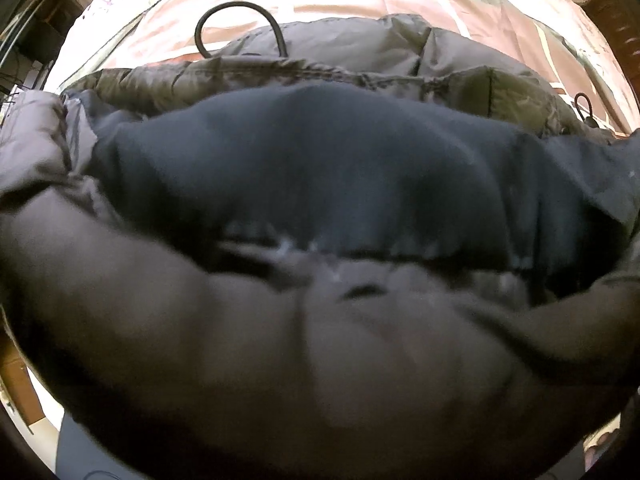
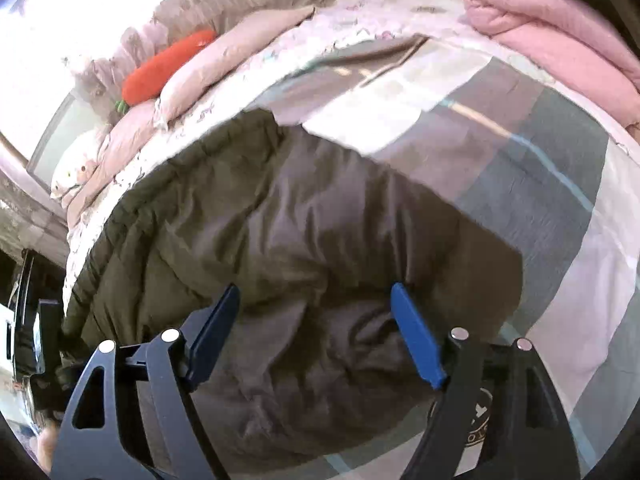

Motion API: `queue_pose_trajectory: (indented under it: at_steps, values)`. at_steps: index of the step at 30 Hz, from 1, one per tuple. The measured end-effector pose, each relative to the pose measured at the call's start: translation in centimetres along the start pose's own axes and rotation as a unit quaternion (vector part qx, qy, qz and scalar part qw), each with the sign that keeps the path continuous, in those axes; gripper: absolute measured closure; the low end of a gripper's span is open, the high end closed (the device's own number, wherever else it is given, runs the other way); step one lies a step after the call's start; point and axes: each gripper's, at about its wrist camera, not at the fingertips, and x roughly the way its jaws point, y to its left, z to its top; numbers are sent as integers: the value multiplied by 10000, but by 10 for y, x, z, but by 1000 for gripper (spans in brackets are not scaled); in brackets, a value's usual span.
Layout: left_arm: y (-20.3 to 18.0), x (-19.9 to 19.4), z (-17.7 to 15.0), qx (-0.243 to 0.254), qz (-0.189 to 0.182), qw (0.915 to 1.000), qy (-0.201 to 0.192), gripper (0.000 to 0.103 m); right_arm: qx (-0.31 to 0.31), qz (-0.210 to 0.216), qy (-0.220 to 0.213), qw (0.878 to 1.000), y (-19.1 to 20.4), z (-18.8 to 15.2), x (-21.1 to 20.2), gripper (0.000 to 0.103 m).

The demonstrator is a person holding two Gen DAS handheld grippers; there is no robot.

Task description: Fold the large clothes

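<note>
A large puffy jacket lies on the bed. In the left wrist view its grey-brown shell (image 1: pixel 280 360) bulges close against the lens, blurred, with the dark blue lining (image 1: pixel 320 168) beyond it and an olive quilted hem (image 1: pixel 280 70) farther on. A black elastic cord loop (image 1: pixel 236 28) sticks up from the hem. My left gripper's fingers are hidden behind the fabric. In the right wrist view the jacket (image 2: pixel 280 248) spreads below my right gripper (image 2: pixel 315 291), whose blue pads (image 2: pixel 416 340) stand wide apart above the cloth, open, pressing on nothing.
The bed has a checked cover (image 2: pixel 520 160) in grey, white and blue. A rolled pink blanket (image 2: pixel 560 32) lies at the far right. Pillows, an orange carrot plush (image 2: pixel 168 68) and a white plush (image 2: pixel 72 168) sit at the far left. Dark furniture (image 1: pixel 36 40) stands beside the bed.
</note>
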Motion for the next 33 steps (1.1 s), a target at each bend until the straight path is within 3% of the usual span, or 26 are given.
queue_pose_trajectory:
  at_steps: [3, 7, 10, 11, 12, 13, 16, 19, 23, 25, 27, 28, 29, 31, 33]
  values:
    - [-1, 2, 1, 16, 9, 10000, 39, 13, -634, -455, 383, 9962, 13, -11, 33, 16]
    - [-4, 4, 5, 48, 24, 10000, 81, 13, -1230, -698, 402, 9891, 21, -21, 57, 9]
    - [0, -10, 7, -277, -131, 9993, 213, 18, -698, -91, 406, 9967, 0, -17, 45, 10]
    - [0, -22, 6, -403, -273, 9986, 187, 31, -443, 166, 238, 9986, -10, -15, 34, 13]
    - [-4, -39, 5, -430, -458, 9980, 70, 35, -119, 446, -31, 9989, -25, -14, 18, 13]
    - [-16, -64, 1, -223, -728, 9969, -203, 35, 264, 707, -411, 9963, -43, -17, -6, 13]
    - [-79, -109, -13, 805, -798, 9906, -763, 23, 979, 879, -736, 9886, -79, -22, -35, 12]
    - [-154, -107, -20, 1668, -1145, 9774, -614, 19, 1561, 1088, -534, 9803, -107, -25, -33, 12]
    - [-233, -79, -14, 2158, -1379, 9660, -343, 15, 1712, 899, -76, 9811, -126, -20, -14, 12]
    - [-266, -53, -2, 2292, -1140, 9665, -155, 14, 1558, 889, 117, 9837, -128, -15, -2, 12]
    - [-283, -28, 14, 2330, -735, 9696, -130, 12, 1352, 780, 296, 9873, -125, -13, 10, 21]
    - [-284, -24, 18, 2271, -708, 9712, -124, 10, 1311, 734, 359, 9880, -125, -10, 16, 37]
    - [-284, -18, 26, 2125, -767, 9741, -105, 8, 1331, 779, 404, 9872, -126, -12, 20, 44]
    - [-284, -10, 40, 1859, -860, 9788, -93, 7, 1342, 930, 400, 9858, -130, -16, 19, 55]
    - [-291, -3, 51, 1826, -723, 9804, -139, 7, 1294, 957, 464, 9859, -135, -20, 21, 61]
